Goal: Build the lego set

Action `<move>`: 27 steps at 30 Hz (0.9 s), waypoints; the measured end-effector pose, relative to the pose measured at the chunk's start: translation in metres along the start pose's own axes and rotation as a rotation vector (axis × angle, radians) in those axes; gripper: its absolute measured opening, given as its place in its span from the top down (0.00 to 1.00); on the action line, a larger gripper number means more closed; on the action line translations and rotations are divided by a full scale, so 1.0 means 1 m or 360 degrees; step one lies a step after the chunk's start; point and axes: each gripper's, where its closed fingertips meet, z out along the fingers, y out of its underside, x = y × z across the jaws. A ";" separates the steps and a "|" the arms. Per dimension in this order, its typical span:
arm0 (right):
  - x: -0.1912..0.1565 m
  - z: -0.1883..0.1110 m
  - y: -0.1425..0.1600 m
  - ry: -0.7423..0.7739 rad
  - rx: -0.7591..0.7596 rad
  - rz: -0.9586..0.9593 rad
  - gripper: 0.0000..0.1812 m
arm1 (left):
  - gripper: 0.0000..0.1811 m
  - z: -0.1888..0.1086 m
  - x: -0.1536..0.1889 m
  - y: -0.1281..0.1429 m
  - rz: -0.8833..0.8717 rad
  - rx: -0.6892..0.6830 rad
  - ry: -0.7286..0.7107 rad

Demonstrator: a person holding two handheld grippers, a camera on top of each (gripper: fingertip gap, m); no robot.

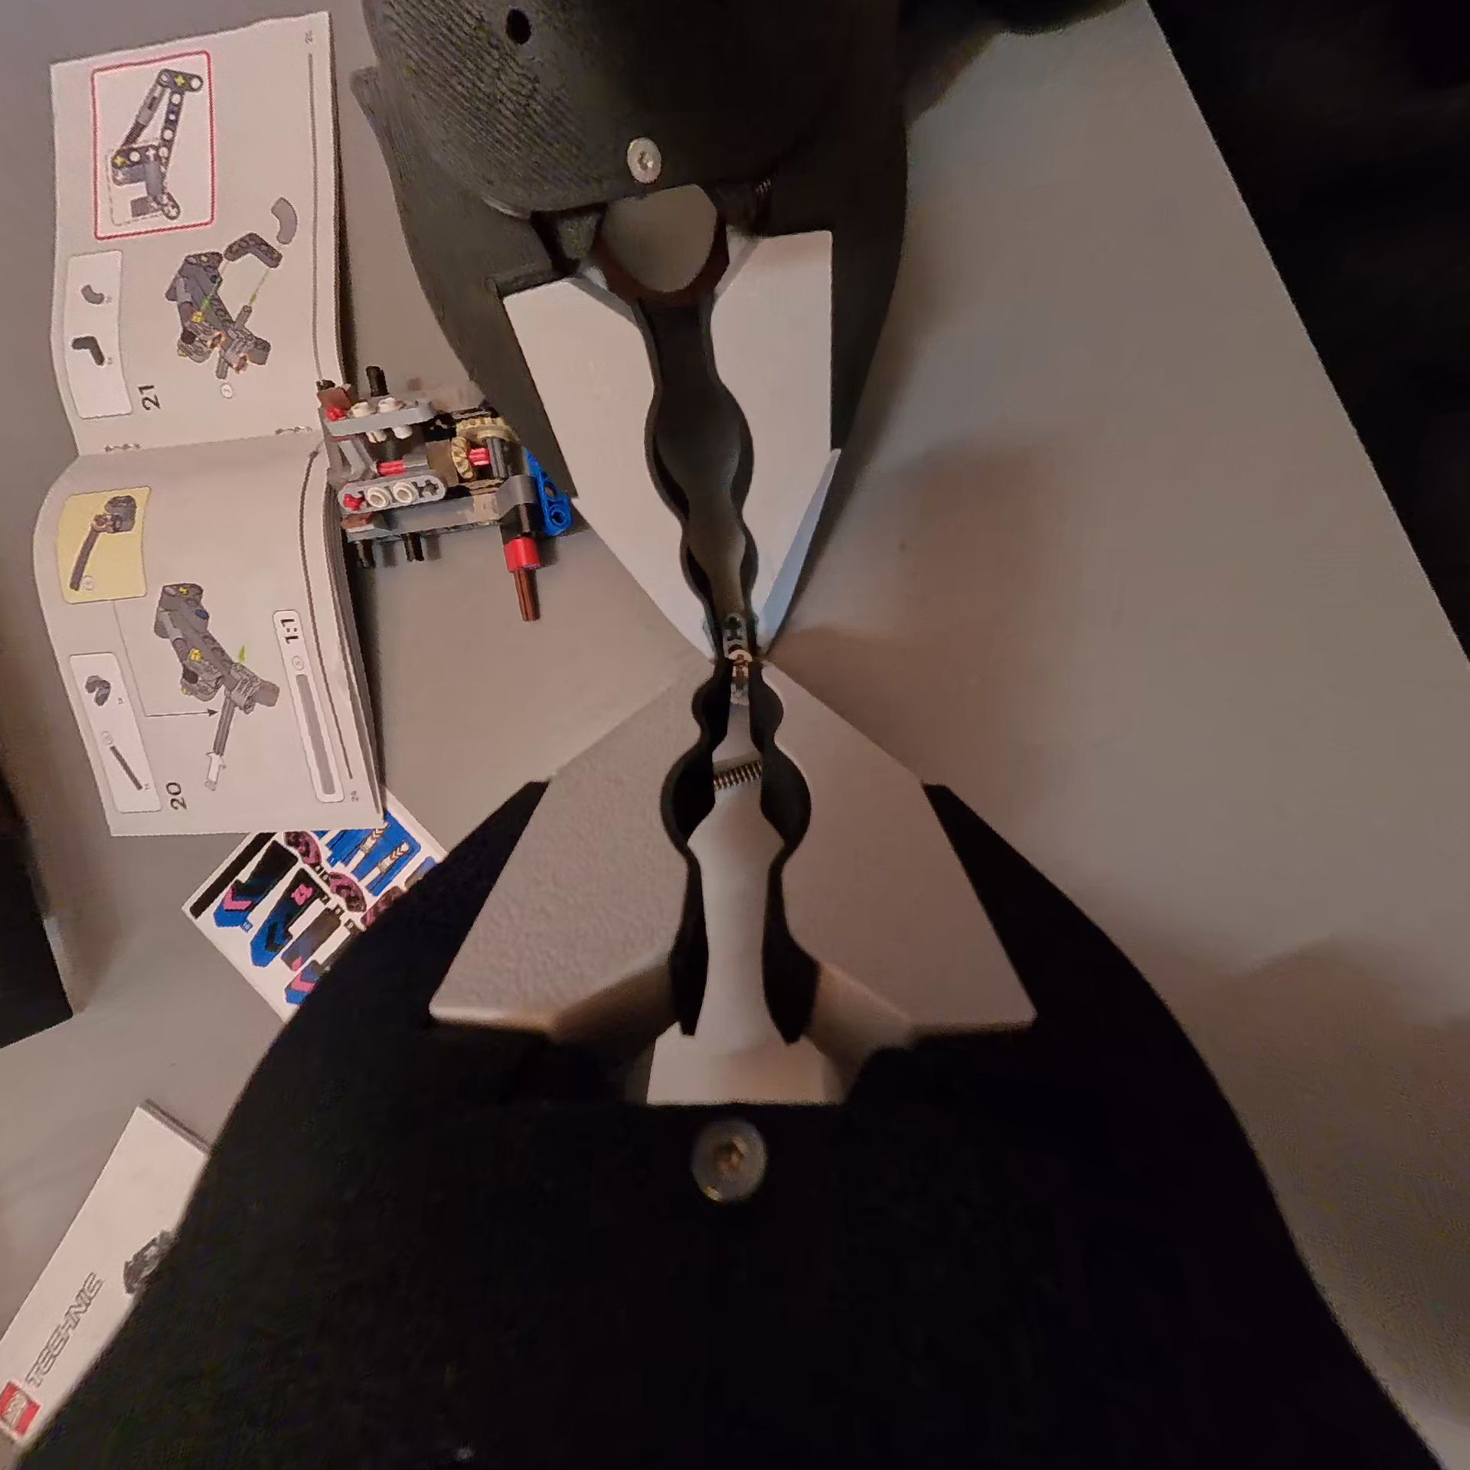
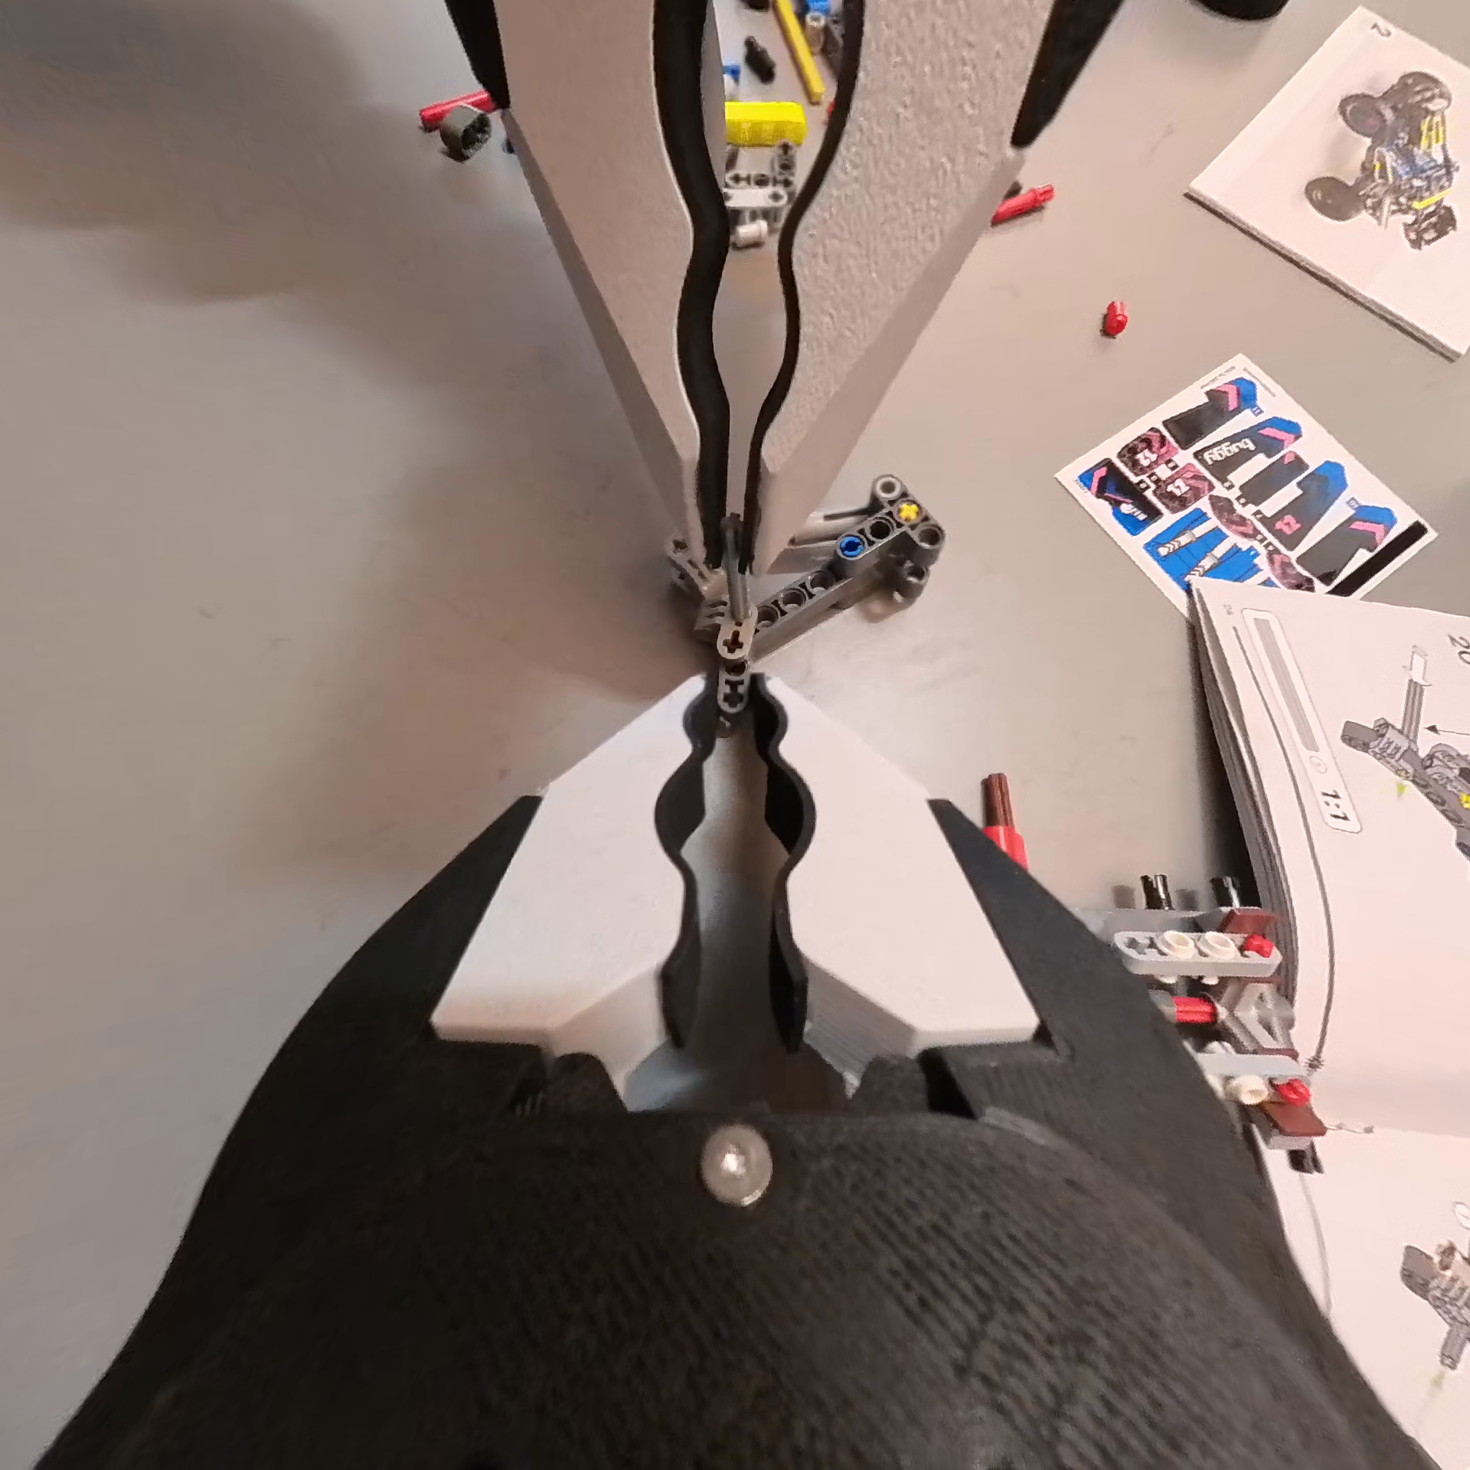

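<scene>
My two grippers meet tip to tip over the grey table. My left gripper [image 1: 740,676] is shut on a thin dark axle [image 2: 736,573] that carries a light-grey connector [image 2: 733,640] at its end. My right gripper [image 2: 732,696] is shut on a dark-grey connector [image 2: 732,692], which touches the light-grey one. The dark connector also shows in the left wrist view [image 1: 736,628]. A grey liftarm assembly [image 2: 843,557] with a blue and a yellow pin lies behind the left gripper's fingers; I cannot tell whether it touches the axle.
A part-built chassis [image 1: 429,477] [image 2: 1209,978] sits by the open instruction booklet [image 1: 207,620] [image 2: 1352,795]. A sticker sheet [image 1: 318,891] [image 2: 1241,485] and a second booklet [image 2: 1352,175] lie nearby. Loose parts, among them a yellow piece [image 2: 764,119] and a red pin [image 2: 1114,318], lie farther off. The tips of both grippers are at nearly the same place. The red pin [image 2: 1114,318] is about equally far from each gripper, around 15 centimetres.
</scene>
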 end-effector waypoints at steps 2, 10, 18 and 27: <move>0.000 0.000 0.000 0.0000 0.0000 0.0000 0.97 | 0.99 0.000 0.000 0.000 0.0003 0.0045 -0.0010; 0.001 0.001 -0.001 0.0036 0.0001 -0.0031 0.97 | 0.99 -0.001 0.002 -0.001 0.0033 0.0273 -0.0021; -0.002 0.002 -0.002 0.0051 0.0009 -0.0099 0.97 | 0.99 -0.003 0.006 0.001 0.0047 0.0276 -0.0084; 0.000 0.002 -0.002 0.0137 0.0008 -0.0165 0.97 | 0.86 -0.015 -0.002 0.007 -0.0354 0.0339 -0.0581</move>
